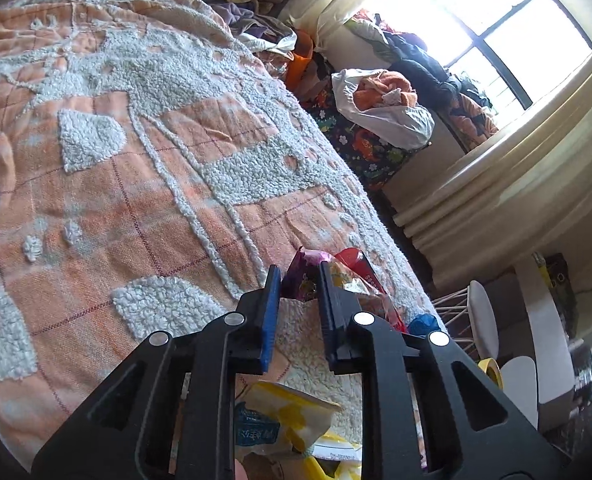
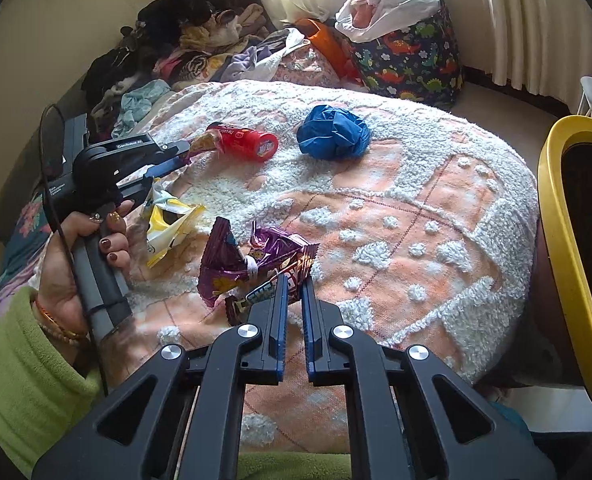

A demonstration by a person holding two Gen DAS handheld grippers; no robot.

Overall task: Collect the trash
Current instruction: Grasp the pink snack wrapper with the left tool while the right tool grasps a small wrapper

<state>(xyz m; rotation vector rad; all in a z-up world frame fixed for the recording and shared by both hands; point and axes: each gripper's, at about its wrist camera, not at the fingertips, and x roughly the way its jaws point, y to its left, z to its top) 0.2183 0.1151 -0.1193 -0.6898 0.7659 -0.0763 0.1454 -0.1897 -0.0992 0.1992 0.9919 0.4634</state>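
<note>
— Containers? 
— Yellow-rimmed bin (image 2: 567, 248) beside the bed (image 2: 415, 208), inside too dark to tell. Dinosaur-print bag (image 2: 411, 60) beyond, topped by white bag of cloth (image 2: 383, 0).
— Trash? 
— Purple wrapper (image 2: 252, 264) clamped in right gripper (image 2: 295, 282) fingers. Red-and-gold wrapper (image 2: 232, 144) pinched by left gripper (image 1: 297, 276). Yellow wrapper (image 2: 168, 228), blue wad (image 2: 333, 132) lying loose on bed.

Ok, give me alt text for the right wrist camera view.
The right gripper pinches a purple snack wrapper on an orange and white bedspread, while the left gripper clamps a red wrapper. A crumpled blue bag, a yellow packet and a yellow-rimmed bin are nearby.
</note>
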